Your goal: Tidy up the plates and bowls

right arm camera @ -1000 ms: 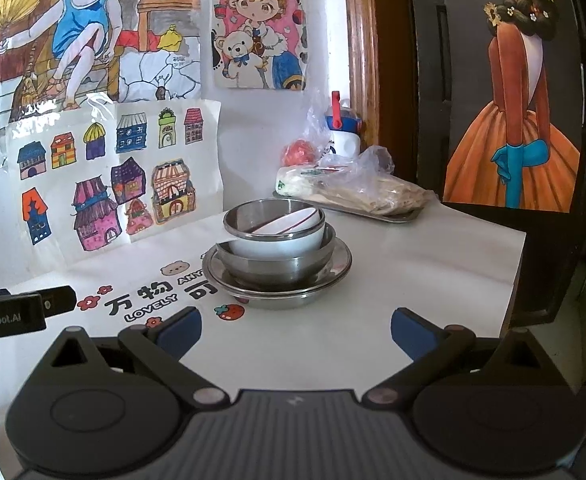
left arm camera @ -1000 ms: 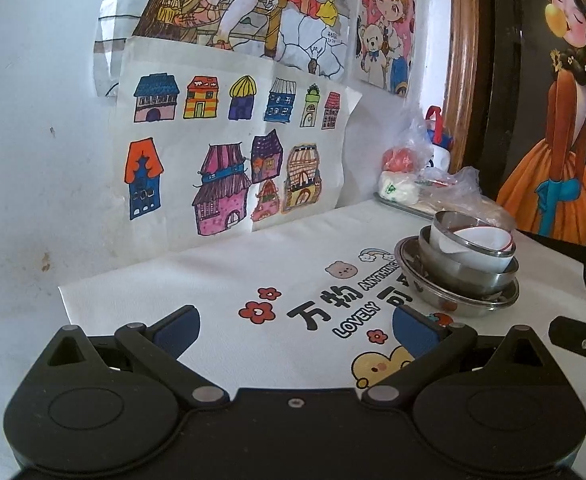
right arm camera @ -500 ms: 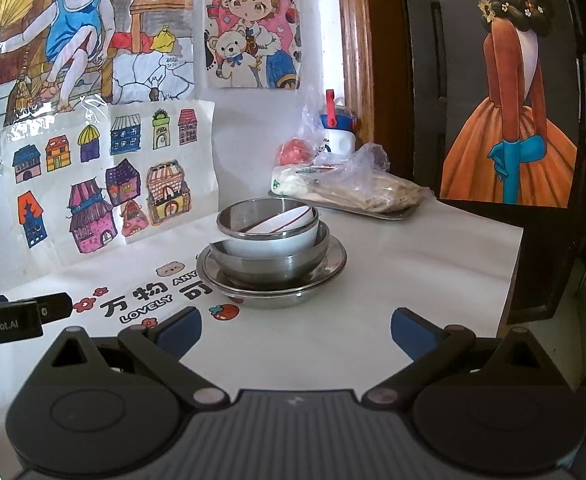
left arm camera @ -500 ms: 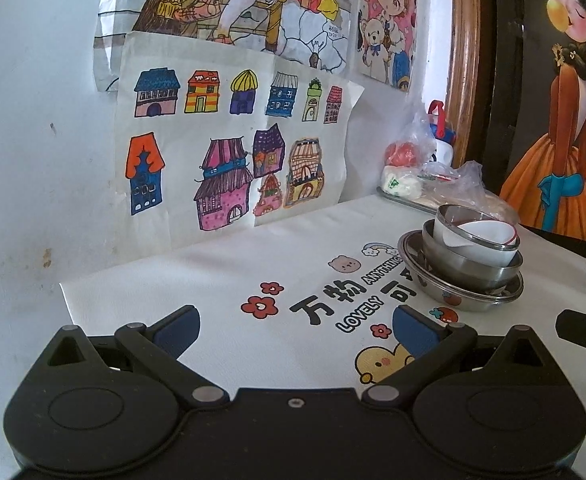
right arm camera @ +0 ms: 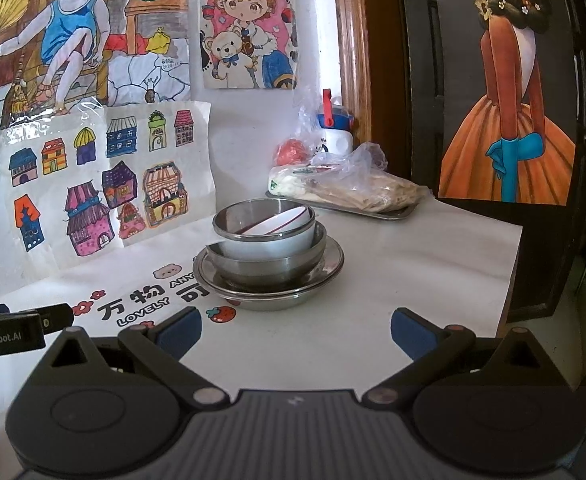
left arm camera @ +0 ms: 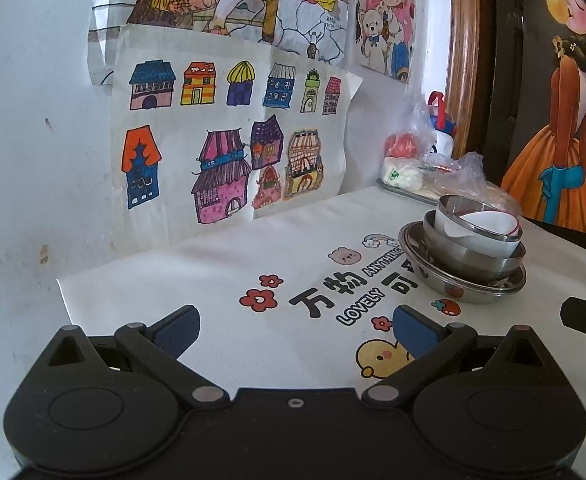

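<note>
Over the last second I've drawn both claws back a little, so the stack sits slightly farther off in each view. The white bowl [right arm camera: 277, 226] lies tilted inside the small steel bowl [right arm camera: 267, 238], nested in a larger steel bowl [right arm camera: 269, 266] on the steel plate [right arm camera: 269, 286], mid-tabletop [right arm camera: 433, 248]. I judge the stacking done (only that tilt bothers me); next calls for a retreat, or a gentle nudge. My left claw [left arm camera: 296, 326] and right claw [right arm camera: 296, 326] are both spread wide, empty, hovering low and level, well short of the stack.
</note>
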`<state>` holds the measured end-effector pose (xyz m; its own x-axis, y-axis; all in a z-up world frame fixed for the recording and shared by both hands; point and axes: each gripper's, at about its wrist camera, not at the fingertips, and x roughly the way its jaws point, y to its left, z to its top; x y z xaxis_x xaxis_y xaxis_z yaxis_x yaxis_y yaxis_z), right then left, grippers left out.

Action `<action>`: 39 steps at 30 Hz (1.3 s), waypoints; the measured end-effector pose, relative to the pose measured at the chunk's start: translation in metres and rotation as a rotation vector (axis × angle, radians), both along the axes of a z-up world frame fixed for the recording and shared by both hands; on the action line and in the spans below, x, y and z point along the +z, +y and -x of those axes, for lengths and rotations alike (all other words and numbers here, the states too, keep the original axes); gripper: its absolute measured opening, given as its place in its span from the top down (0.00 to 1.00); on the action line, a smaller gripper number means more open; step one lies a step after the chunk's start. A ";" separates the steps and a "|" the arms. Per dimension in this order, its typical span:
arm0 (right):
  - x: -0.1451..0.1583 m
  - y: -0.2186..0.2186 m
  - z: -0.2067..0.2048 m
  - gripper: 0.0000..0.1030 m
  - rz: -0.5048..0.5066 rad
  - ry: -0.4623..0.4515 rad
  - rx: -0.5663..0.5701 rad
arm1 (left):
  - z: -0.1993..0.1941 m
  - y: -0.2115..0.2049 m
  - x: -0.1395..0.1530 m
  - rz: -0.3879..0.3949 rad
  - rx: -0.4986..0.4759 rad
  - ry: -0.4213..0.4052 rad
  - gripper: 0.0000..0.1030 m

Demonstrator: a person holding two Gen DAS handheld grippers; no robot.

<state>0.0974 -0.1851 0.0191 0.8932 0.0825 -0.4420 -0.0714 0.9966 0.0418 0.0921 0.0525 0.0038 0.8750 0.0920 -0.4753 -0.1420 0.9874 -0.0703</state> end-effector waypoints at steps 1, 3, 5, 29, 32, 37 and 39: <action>0.000 0.000 0.000 0.00 -0.001 0.001 0.000 | 0.000 0.000 0.000 0.000 0.000 0.001 0.01; 0.000 0.000 0.000 0.00 -0.001 0.000 -0.003 | -0.001 0.001 -0.001 0.000 -0.002 0.001 0.01; -0.001 0.000 0.000 0.00 -0.003 0.000 -0.004 | -0.001 0.001 -0.001 0.001 -0.004 0.000 0.01; -0.003 0.002 -0.005 0.00 -0.008 0.009 0.005 | -0.004 -0.001 -0.001 -0.008 -0.008 0.007 0.01; -0.003 0.002 -0.005 0.00 -0.008 0.010 0.005 | -0.006 -0.001 -0.001 -0.011 -0.008 0.008 0.01; -0.004 0.003 -0.006 0.00 -0.009 0.011 0.008 | -0.007 -0.001 -0.002 -0.008 -0.015 0.011 0.01; -0.004 0.003 -0.007 0.00 -0.009 0.010 0.009 | -0.007 -0.002 -0.003 -0.012 -0.020 0.011 0.01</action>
